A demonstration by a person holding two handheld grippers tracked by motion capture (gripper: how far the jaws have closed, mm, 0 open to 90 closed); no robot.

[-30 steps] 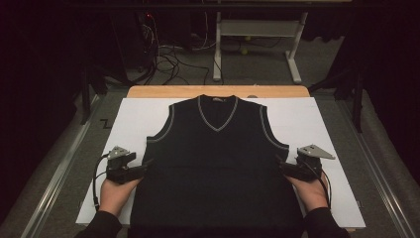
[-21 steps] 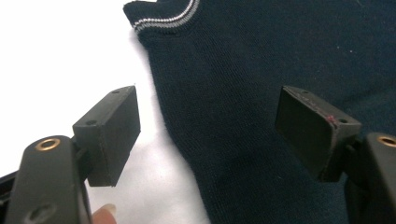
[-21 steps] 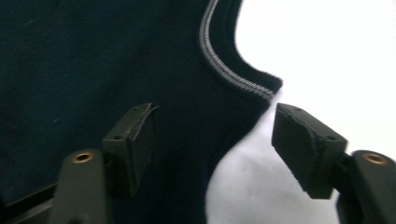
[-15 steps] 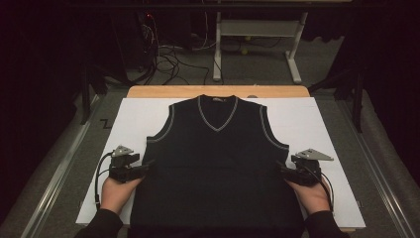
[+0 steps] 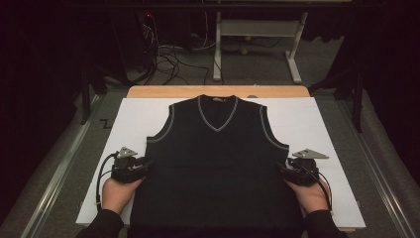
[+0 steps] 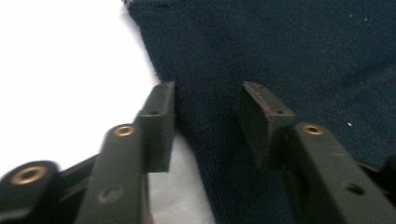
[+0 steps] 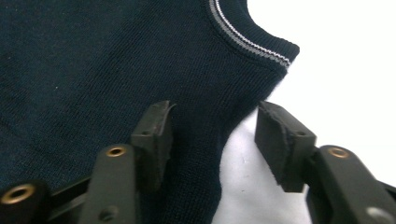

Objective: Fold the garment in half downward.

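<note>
while both side seams are being taken: treat the lines below as one paired grasp.
vest position: the dark knitted vest (image 5: 218, 163) lies flat, front up, on the white sheet (image 5: 317, 119) of the worktop (image 5: 148, 91), neck away from the person.
left seam: the vest edge runs between the jaws of the left gripper (image 6: 208, 100), which have just been closing; pads not yet pressing, so released.
right seam: the edge below the armhole trim (image 7: 252, 42) sits between the jaws of the right gripper (image 7: 212, 119), also just closing; released.
technique: finish both closures at matching heights on the seams, catching both fabric layers, before any lift.
hand pose: left hand (image 5: 116, 191) and right hand (image 5: 312, 196) rest low, each gripper pointing inward at the vest.
risk: a shallow bite may slip off the knit.
</note>
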